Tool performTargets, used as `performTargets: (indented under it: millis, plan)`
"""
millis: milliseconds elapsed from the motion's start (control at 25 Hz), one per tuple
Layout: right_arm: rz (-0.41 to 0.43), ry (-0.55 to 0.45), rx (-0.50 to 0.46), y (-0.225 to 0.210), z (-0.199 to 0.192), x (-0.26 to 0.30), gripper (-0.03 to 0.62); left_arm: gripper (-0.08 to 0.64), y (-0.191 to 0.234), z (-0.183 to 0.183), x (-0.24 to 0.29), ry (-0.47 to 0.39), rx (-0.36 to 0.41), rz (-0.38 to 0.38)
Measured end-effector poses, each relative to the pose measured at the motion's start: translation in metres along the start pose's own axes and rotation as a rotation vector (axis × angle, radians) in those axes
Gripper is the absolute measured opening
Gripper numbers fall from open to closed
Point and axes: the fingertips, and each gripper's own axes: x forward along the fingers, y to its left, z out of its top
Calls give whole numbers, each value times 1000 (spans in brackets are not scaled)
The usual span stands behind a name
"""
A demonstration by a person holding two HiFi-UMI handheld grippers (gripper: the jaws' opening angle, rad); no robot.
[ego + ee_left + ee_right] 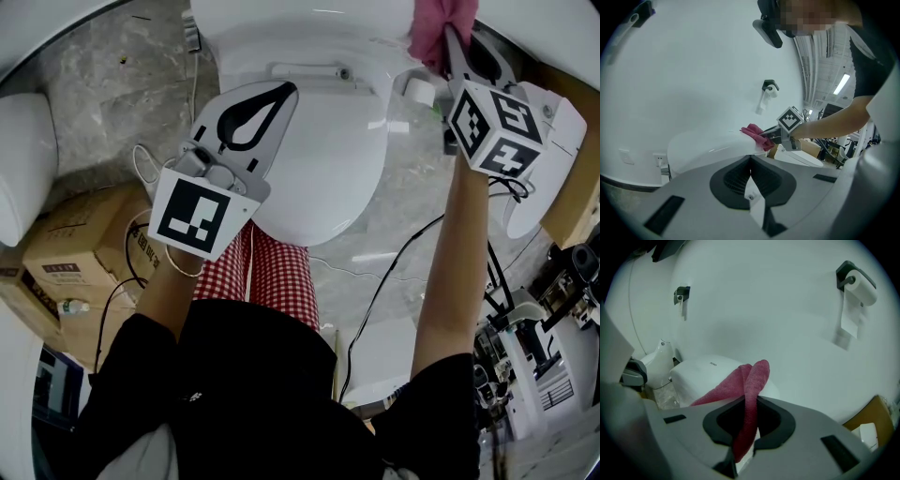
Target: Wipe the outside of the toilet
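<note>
Right now I am in the wiping step itself. My right gripper (448,49) has its jaws clamped on the pink cloth (431,33), which lies against the right end of the toilet tank (281,23), close by the wall (764,301). My left gripper (251,111) hangs over the closed toilet lid (328,169), its jaws together with nothing between them. I judge the tank is the part in hand, with the lid and the bowl's sides still to do. Next I should draw the cloth along the tank towards my left, pressing evenly and gripping firmly so the loose fold does not slip free.
</note>
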Motion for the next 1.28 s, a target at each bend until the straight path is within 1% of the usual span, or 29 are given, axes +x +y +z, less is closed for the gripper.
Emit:
performTargets:
  millis: [240,440,520,680,880,1040,1280]
  plan:
    - [-69,48,-39,-23,-18,-1,54,9,0,-2,3,7,-3,5]
    - [-79,97,-44,-37,-34,0,54,9,-3,-3,5,6,-1,-2]
    - [-82,99,-32,-40,-37,1,54,9,-4,-4,6,13,-3,-6]
    - [-97,112,-50,-44,-40,3,54,9,-2,-8,7,23,-12,-4]
    - [-109,123,-37,-48,-46,5,54,9,2,-8,9,24,-11,-4]
    - [-113,99,-15,-53,-47,8,54,9,5,-6,11,23,-12,-5]
    - [-127,95,-5,-57,-50,8,54,9,8,-7,12,27,-11,-9]
